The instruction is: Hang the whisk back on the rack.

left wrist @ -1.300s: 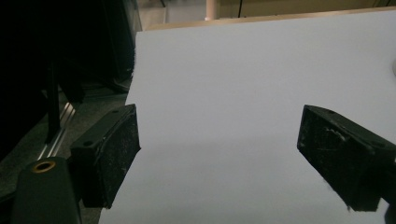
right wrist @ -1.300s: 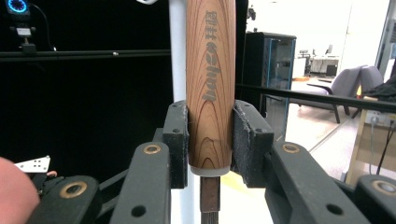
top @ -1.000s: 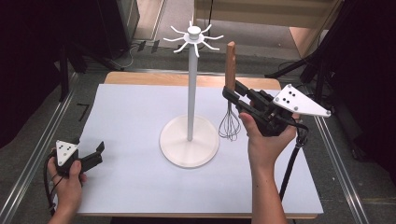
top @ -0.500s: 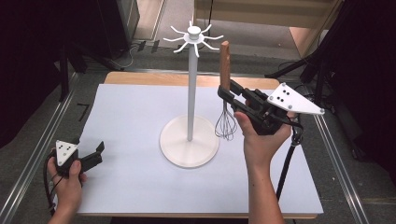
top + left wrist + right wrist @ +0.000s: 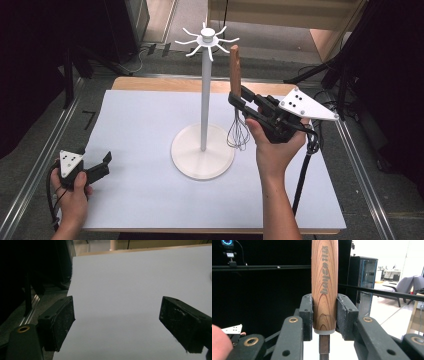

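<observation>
The right gripper [image 5: 239, 101] is squeezed tight on a whisk [image 5: 237, 100], with its two black pads pressing the bottom end of the brown wooden handle. The whisk stands straight up in the air, handle on top and wire loops hanging down, just beside the tall white stand [image 5: 204, 100]. The wires hang close above the stand's round base, and I cannot tell if they touch it. At the top of the stand is a ring of little white hooks [image 5: 207, 40]. It looks like the whisk is meant to hang on one of those hooks. So the picking up is done, but the whisk is not on a hook yet; it has to go higher and closer first. The left gripper [image 5: 102, 166] rests low at the near left of the white table [image 5: 135, 130], well apart from the stand, with its jaws wide open and nothing in them. The right gripper view shows the grip up close: the wood grain, some letters on the handle [image 5: 324, 285] and the pads [image 5: 307, 315] on both sides. The high view shows the stand, the hooks and both hands. The left gripper view shows its open pads [image 5: 60, 322] over bare table.
</observation>
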Action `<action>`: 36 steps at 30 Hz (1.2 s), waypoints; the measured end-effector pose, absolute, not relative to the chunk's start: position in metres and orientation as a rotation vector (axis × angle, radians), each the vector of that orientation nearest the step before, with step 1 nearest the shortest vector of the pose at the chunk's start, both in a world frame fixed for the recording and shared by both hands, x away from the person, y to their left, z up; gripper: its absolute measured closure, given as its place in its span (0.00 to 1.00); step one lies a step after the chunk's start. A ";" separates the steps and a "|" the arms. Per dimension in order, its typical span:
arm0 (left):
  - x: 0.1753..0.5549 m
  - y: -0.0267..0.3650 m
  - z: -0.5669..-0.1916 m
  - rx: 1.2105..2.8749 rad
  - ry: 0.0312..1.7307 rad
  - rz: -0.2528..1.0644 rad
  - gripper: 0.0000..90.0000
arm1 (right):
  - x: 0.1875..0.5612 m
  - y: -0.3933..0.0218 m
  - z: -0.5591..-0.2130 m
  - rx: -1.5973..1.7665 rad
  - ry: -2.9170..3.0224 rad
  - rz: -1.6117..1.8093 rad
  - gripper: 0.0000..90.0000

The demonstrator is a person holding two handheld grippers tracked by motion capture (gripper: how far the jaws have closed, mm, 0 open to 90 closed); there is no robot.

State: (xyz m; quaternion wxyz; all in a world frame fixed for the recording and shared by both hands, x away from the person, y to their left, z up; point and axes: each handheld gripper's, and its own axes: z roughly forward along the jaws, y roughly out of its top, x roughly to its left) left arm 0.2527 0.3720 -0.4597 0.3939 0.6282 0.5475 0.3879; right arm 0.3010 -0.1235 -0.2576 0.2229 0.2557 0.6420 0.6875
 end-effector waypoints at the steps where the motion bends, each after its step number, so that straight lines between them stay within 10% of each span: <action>1: 0.253 0.372 -0.460 1.594 1.389 0.984 0.15 | 0.302 -0.123 -0.258 0.705 1.774 1.897 0.78; 36: 0.253 0.372 -0.460 1.597 1.384 0.986 0.15 | 0.309 -0.116 -0.266 0.700 1.776 1.915 0.78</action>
